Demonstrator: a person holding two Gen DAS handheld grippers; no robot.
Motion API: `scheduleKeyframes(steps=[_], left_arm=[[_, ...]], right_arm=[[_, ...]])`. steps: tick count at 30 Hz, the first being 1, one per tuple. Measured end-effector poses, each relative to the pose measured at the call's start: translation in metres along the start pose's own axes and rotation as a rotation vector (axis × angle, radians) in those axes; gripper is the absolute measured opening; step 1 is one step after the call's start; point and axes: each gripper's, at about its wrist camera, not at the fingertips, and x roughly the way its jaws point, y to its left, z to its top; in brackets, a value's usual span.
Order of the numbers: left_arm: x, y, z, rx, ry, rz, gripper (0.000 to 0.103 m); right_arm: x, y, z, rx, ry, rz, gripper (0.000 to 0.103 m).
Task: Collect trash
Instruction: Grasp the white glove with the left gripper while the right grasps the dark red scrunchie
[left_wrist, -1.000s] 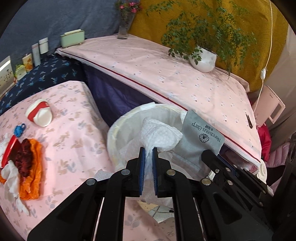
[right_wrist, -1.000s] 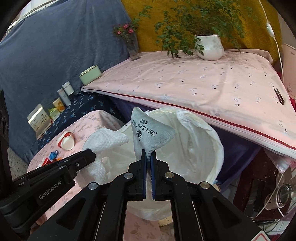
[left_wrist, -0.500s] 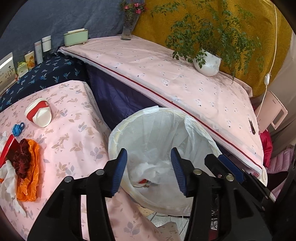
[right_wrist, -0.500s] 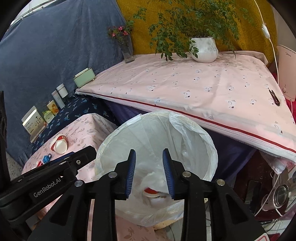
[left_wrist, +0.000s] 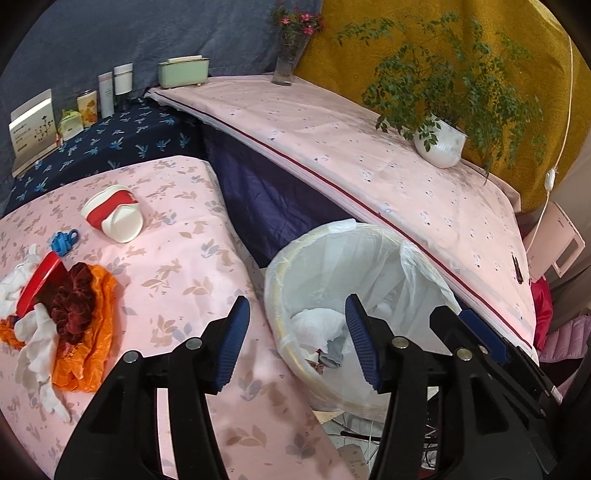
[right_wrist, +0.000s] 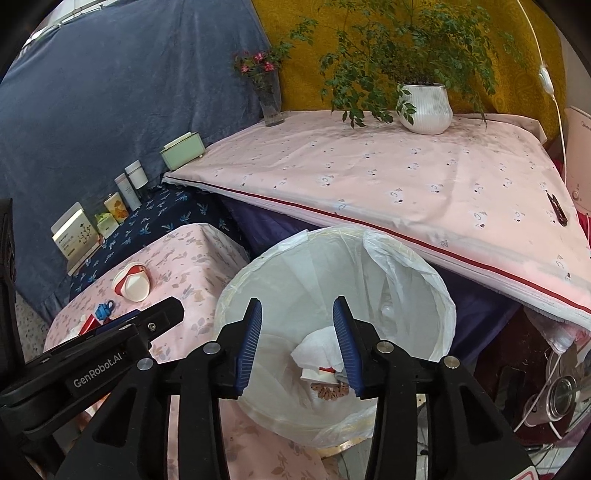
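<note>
Both the left gripper and the right gripper hang empty with jaws wide over the lined bin, where a white wad and a grey packet already lie at the bottom. By my reckoning the job is partway done: over at nine o'clock on the floral table an orange bag, white tissues, a red strip and a tipped paper cup still wait. The only writing I can read is "GenRobot.AI" on the left gripper's side in the right wrist view.
</note>
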Motion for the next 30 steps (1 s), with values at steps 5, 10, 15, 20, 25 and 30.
scheduleKeyframes(steps=[5, 10, 15, 20, 25, 30], left_arm=[[-0.011, 0.018, -0.001, -0.031, -0.023, 0.025, 0.060], [-0.022, 0.036, -0.003, -0.061, -0.048, 0.059, 0.066], [-0.031, 0.057, -0.006, -0.097, -0.056, 0.082, 0.066], [-0.039, 0.080, -0.009, -0.131, -0.066, 0.115, 0.066], [-0.046, 0.108, -0.015, -0.174, -0.065, 0.147, 0.066], [-0.051, 0.134, -0.023, -0.205, -0.062, 0.201, 0.066]], right_arm=[[-0.002, 0.016, -0.001, -0.025, 0.001, 0.017, 0.041], [-0.004, 0.035, -0.003, -0.055, 0.008, 0.037, 0.041], [-0.005, 0.055, -0.006, -0.086, 0.012, 0.056, 0.041], [-0.005, 0.077, -0.012, -0.119, 0.019, 0.073, 0.041], [-0.003, 0.100, -0.017, -0.158, 0.031, 0.089, 0.042], [0.004, 0.124, -0.026, -0.188, 0.053, 0.112, 0.042]])
